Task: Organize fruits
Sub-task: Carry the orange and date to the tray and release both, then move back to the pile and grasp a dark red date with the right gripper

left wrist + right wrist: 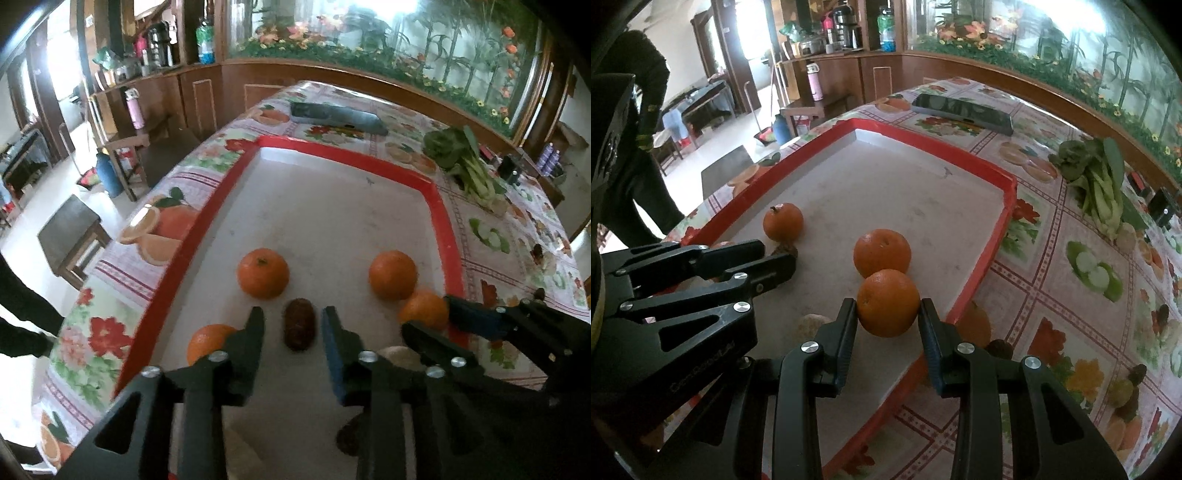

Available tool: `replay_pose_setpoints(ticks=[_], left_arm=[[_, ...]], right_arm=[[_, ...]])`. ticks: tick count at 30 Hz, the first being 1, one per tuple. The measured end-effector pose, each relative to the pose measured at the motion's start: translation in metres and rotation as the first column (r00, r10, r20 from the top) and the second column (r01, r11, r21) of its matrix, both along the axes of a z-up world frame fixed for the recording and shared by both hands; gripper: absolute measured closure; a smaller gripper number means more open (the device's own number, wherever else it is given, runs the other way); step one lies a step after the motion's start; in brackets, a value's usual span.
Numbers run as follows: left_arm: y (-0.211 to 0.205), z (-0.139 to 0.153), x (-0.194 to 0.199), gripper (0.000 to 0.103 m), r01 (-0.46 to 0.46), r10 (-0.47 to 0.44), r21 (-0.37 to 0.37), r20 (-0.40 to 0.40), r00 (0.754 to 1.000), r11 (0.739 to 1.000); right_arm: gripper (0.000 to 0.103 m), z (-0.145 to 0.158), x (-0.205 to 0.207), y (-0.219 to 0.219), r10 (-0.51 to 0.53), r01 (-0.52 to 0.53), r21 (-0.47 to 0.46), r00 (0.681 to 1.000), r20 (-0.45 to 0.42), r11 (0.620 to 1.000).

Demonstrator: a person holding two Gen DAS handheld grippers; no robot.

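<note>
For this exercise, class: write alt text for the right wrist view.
The right gripper grips an orange just above a white tray with a red rim, touching a second orange. The left gripper reaches in at left near a third orange; bok choy lies on the floral tablecloth.

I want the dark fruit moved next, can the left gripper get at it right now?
Probably yes: the left gripper is open with the dark fruit lying between its fingers on the tray, nothing blocking.

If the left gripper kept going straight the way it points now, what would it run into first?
Most likely the brown date, which lies on the tray between the open left gripper fingers and slightly ahead. Beyond it is bare tray floor, with oranges off to either side; depth is hard to judge in this fisheye view.
</note>
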State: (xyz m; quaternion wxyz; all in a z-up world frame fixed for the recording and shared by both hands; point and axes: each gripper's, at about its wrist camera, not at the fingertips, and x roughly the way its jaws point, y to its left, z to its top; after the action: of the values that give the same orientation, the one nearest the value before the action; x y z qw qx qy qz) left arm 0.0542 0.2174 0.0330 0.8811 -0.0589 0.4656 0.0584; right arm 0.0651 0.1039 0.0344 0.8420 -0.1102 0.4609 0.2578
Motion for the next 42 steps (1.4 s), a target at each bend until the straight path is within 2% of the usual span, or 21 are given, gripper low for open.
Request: replay_pose_setpoints(ticks=[6, 12, 16, 24, 28, 31, 37, 42], left_arm=[[0.008, 0.008, -0.008, 0.038, -0.017, 0.017, -0.015, 0.035, 0.999, 1.0], [0.009, 0.012, -0.017, 0.035, -0.024, 0.024, -0.014, 0.042, 0.999, 1.0], [0.011, 0.015, -0.024, 0.029, -0.047, 0.048, -0.031, 0.039, 0.998, 0.998], [0.003, 0.018, -0.038, 0.026, -0.053, 0.056, -0.077, 0.028, 0.998, 0.996], [-0.012, 0.022, -0.042, 0.023, -0.033, 0.036, -0.092, 0.03, 0.999, 0.995], [-0.028, 0.025, -0.045, 0.019, -0.009, 0.012, -0.098, 0.034, 0.999, 0.995], [-0.072, 0.033, -0.045, 0.012, 0.078, -0.074, -0.09, 0.044, 0.996, 0.993], [-0.116, 0.036, -0.044, 0.008, 0.163, -0.161, -0.063, 0.04, 0.986, 0.985]], right_arm=[[0.065, 0.003, -0.005, 0.001, -0.003, 0.003, -0.007, 1.0, 0.007, 1.0], [0.063, 0.009, -0.011, -0.002, -0.013, 0.013, -0.003, 1.0, 0.012, 1.0], [0.062, 0.016, -0.018, -0.007, -0.027, 0.027, 0.013, 1.0, 0.011, 1.0], [0.056, 0.022, -0.039, -0.025, -0.051, 0.052, 0.038, 0.998, -0.023, 0.998], [0.048, 0.02, -0.05, -0.044, -0.093, 0.095, 0.044, 0.994, -0.055, 0.994], [0.035, 0.02, -0.056, -0.062, -0.14, 0.143, 0.048, 0.988, -0.065, 0.989], [0.033, 0.02, -0.064, -0.108, -0.228, 0.234, 0.069, 0.97, -0.083, 0.97], [0.033, 0.018, -0.067, -0.16, -0.324, 0.331, 0.075, 0.941, -0.092, 0.94]])
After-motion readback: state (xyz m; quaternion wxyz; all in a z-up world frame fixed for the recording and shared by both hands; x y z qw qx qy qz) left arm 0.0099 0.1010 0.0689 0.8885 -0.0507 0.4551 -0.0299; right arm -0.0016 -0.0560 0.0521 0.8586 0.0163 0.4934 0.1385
